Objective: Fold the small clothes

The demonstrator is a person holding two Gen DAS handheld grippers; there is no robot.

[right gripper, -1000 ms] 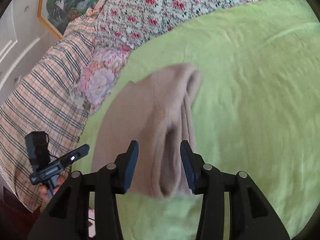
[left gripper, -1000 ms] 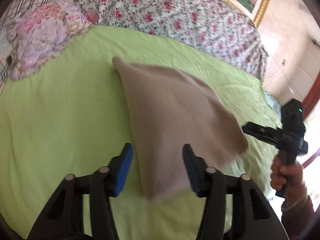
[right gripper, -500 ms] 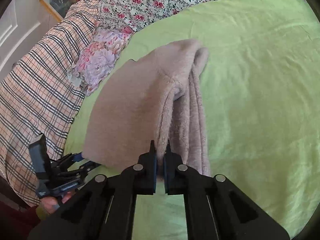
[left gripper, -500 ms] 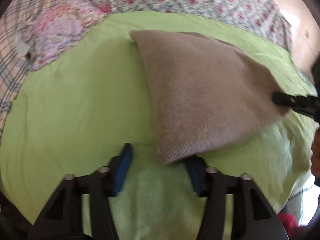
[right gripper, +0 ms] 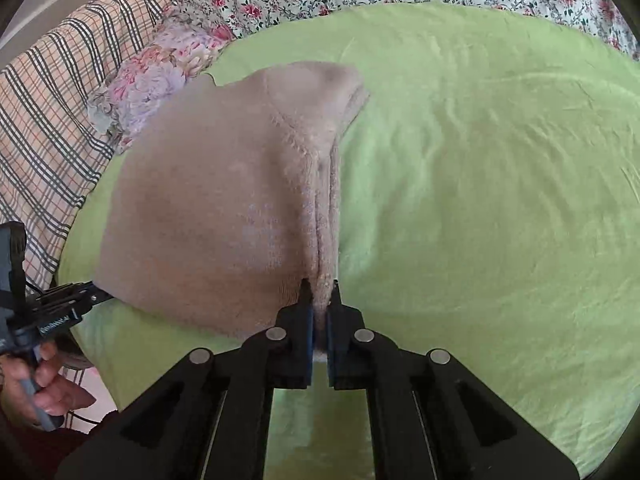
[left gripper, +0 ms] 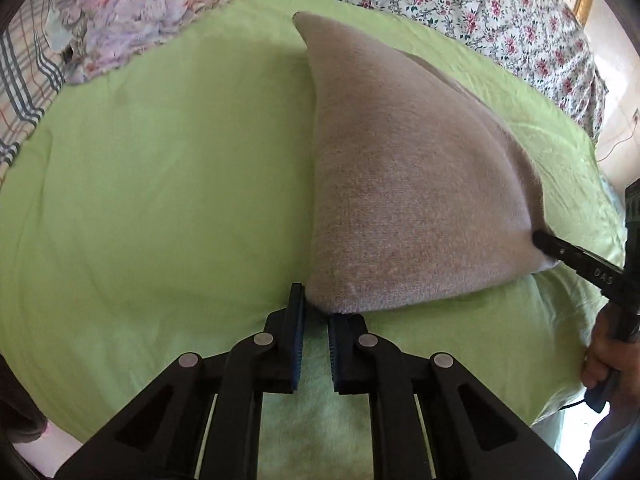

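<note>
A beige knitted garment [left gripper: 408, 184] lies folded on the green bed sheet [left gripper: 160, 200], its near edge lifted. My left gripper [left gripper: 316, 312] is shut on its near left corner. My right gripper [right gripper: 320, 300] is shut on its near right corner, where several layers bunch between the jaws. The garment [right gripper: 208, 216] stretches between the two grippers. The right gripper also shows in the left wrist view [left gripper: 560, 252], pinching the corner. The left gripper shows in the right wrist view [right gripper: 86, 296] at the garment's left corner.
A green sheet [right gripper: 480, 184] covers the bed. A floral quilt [left gripper: 460, 4] lies along the far side, a pink-purple floral pillow [left gripper: 132, 16] and a plaid blanket [right gripper: 52, 120] at the far left. The bed's edge runs close below both grippers.
Both grippers have closed on the garment's near corners, the right one first, then the left. The garment is now pulled taut between them and raised at its near edge.
</note>
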